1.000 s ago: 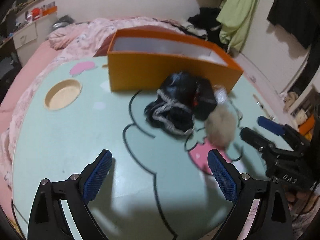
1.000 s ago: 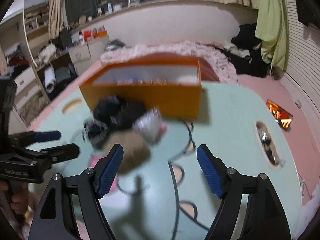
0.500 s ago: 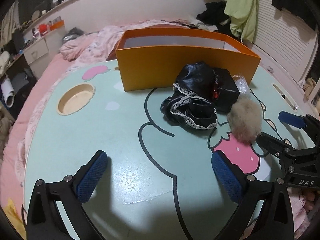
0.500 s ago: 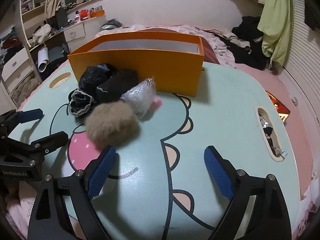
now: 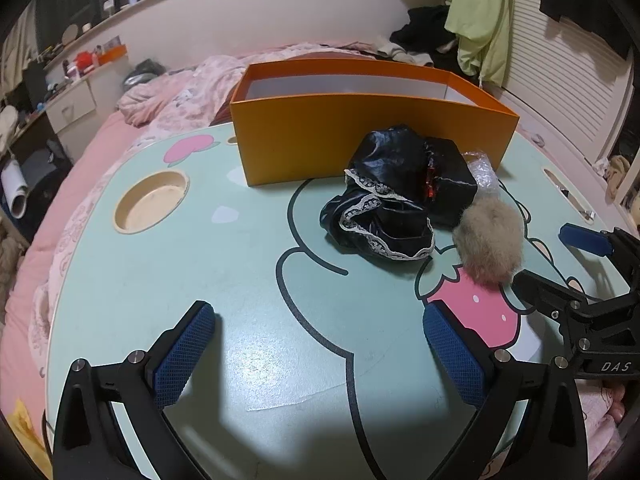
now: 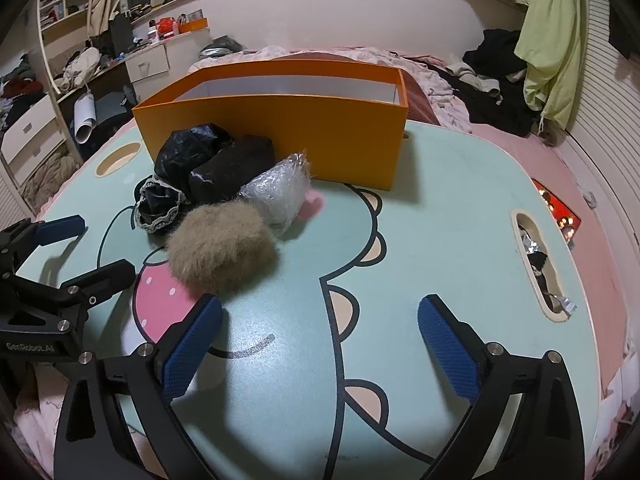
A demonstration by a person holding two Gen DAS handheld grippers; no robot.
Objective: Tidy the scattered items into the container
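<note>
An orange open-top box (image 5: 372, 140) (image 6: 280, 136) stands at the back of the mint cartoon table (image 5: 200, 260). In front of it lie a black lace-trimmed cloth (image 5: 380, 204) (image 6: 176, 176), a dark folded bundle (image 5: 452, 184) (image 6: 236, 168), a clear plastic packet (image 6: 280, 194) and a fluffy tan ball (image 5: 490, 238) (image 6: 222, 248). My left gripper (image 5: 320, 352) (image 6: 100, 248) is open over bare table, short of the pile. My right gripper (image 6: 320, 340) (image 5: 550, 258) has its jaws opening with nothing between them, and the tan ball lies just beyond its left finger.
A round cup recess (image 5: 152, 202) sits at the table's left, and a slot with small items (image 6: 540, 264) at its right. Pink bedding (image 5: 180, 92) surrounds the table. Drawers and cluttered shelves (image 6: 40, 112) stand to the far left.
Both views have steadied from blur. The right jaws have spread wider, the left ones slightly. The pile and box have not moved.
</note>
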